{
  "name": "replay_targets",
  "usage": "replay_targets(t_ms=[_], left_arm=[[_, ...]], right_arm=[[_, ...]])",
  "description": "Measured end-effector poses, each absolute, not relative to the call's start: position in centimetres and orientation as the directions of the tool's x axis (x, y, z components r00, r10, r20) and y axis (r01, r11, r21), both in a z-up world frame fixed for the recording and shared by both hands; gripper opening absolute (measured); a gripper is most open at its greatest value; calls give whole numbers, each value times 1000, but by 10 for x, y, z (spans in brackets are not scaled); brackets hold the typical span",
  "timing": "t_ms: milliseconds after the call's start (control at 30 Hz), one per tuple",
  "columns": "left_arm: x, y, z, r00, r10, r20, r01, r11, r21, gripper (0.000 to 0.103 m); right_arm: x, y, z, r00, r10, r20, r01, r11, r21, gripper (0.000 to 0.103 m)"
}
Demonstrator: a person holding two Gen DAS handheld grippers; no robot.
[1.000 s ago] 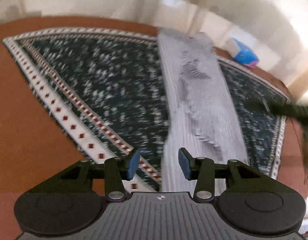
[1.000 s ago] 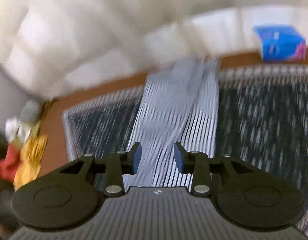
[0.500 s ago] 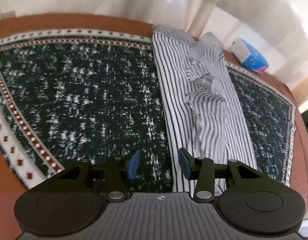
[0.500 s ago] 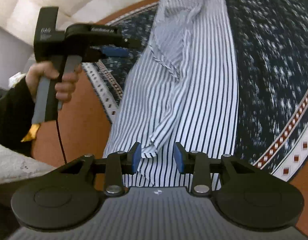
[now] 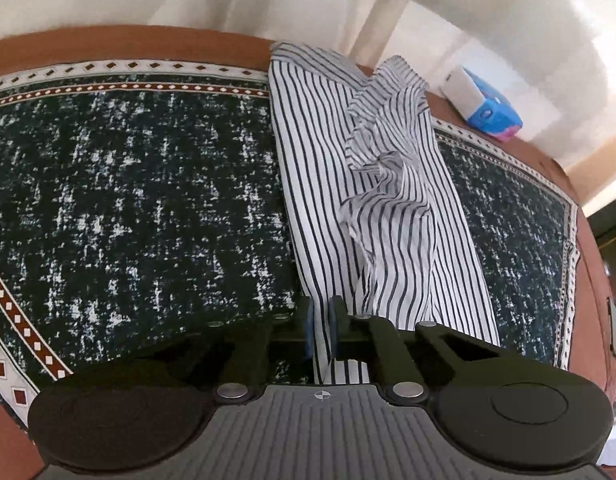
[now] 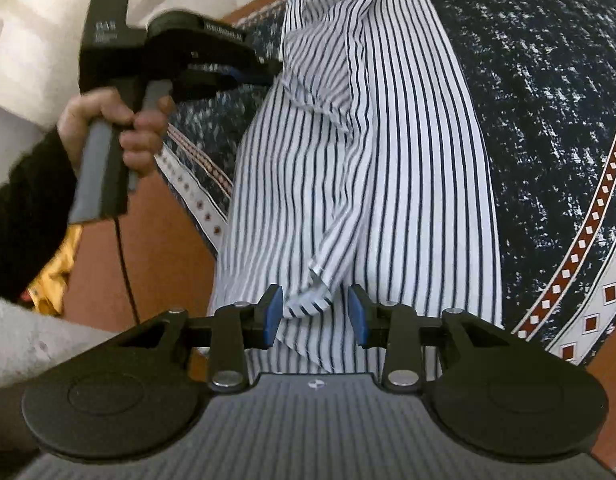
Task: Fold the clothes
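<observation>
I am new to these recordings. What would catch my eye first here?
The striped shirt lies as a long band down the middle of the dark patterned rug. The left tongs are shut on its near edge, and the right tongs stand open around a loose cuff.

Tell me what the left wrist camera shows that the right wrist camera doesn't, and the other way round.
Only the left wrist view shows the blue tissue box by the far wall and the left claw from behind, shut on the striped shirt. Only the right wrist view shows the hand gripping the left tool's handle, yellow cloth and the open right claw around a cuff. Both show the shirt on the dark patterned cloth.
</observation>
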State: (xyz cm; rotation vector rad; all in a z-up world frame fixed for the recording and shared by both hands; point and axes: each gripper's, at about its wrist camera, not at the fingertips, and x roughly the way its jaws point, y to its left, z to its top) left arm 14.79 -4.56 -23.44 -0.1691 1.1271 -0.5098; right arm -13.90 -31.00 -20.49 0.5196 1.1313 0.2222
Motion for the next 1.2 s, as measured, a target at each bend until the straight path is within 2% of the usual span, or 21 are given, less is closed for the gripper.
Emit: replay_targets(t_ms=[67,133,167,200,233,267,533,1000,1067,1133,1200], left_arm=[[149,-45,-233,332,-475,-815,305,871,-384,1],[150,-44,-233,332,-480,-812,302,870,-390,0],[151,-43,-233,333,-479,-812,299,870,-391,0],[151,-43,-233,335,-479,-812,296,871,-392,0],[152,-42,-233,336,-478,-812,292,872,-393,0],[152,-41,-234,337,-478,-811,289,873,-394,0],[157,-34,-233,349,-465,-814,266,882,-390,0],[161,-24,-238,376,-411,-831,243,909,-339,0],[160,-19,-234,373,-414,-830,236,908,-347,14],[148,-14,-223,376,-432,-820,270,898,-349,22],[127,-9,-212,356,-459,-814,314,879,-358,23]], right_arm=[[-139,-312,-203,438,420,-795,98,856,507,52],[-136,-311,-205,434,415,-800,105,859,502,52],[-135,-310,-208,427,415,-803,112,857,502,46],[-134,-310,-211,418,427,-802,113,851,512,23],[-133,-310,-214,409,441,-799,114,844,524,7],[-135,-310,-212,412,444,-796,108,844,526,1],[-159,-329,-186,449,445,-775,114,831,544,0],[-166,-341,-236,346,347,-872,237,866,439,0],[-167,-344,-234,354,344,-870,241,865,440,1],[-168,-345,-229,364,339,-867,239,866,439,6],[-170,-345,-223,373,339,-864,228,869,439,10]])
